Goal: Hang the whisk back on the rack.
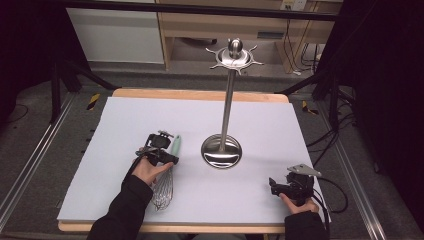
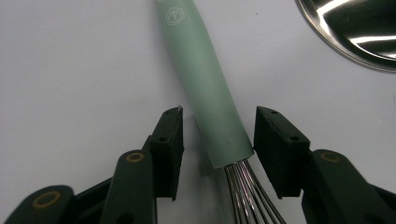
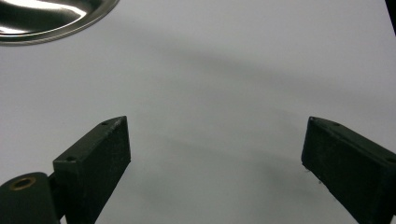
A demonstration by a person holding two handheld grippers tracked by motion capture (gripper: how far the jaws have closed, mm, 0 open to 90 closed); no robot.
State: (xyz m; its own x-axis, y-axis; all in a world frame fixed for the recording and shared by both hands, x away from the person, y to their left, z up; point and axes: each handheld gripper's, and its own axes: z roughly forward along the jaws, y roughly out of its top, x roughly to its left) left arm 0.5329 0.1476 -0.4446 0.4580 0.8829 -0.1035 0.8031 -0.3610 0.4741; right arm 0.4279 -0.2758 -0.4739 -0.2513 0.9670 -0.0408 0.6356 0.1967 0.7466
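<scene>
A whisk (image 1: 167, 175) with a pale green handle (image 2: 205, 88) and steel wires (image 2: 247, 193) lies flat on the white table sheet, left of centre. My left gripper (image 1: 161, 149) is open, with one jaw on each side of the handle's lower end (image 2: 218, 122) and small gaps on both sides. A steel utensil stand (image 1: 223, 102) rises from a round base (image 1: 221, 151) at the table's centre, with a hooked crown (image 1: 234, 54) on top. At the front right my right gripper (image 1: 285, 187) is open wide over bare sheet (image 3: 215, 121).
The white sheet (image 1: 150, 115) covers a wooden table whose edge (image 1: 200, 94) shows at the back. The stand's shiny base edge (image 2: 355, 32) lies close to the right of the whisk handle. Dark frame legs and cables (image 1: 325, 130) stand on the floor around the table.
</scene>
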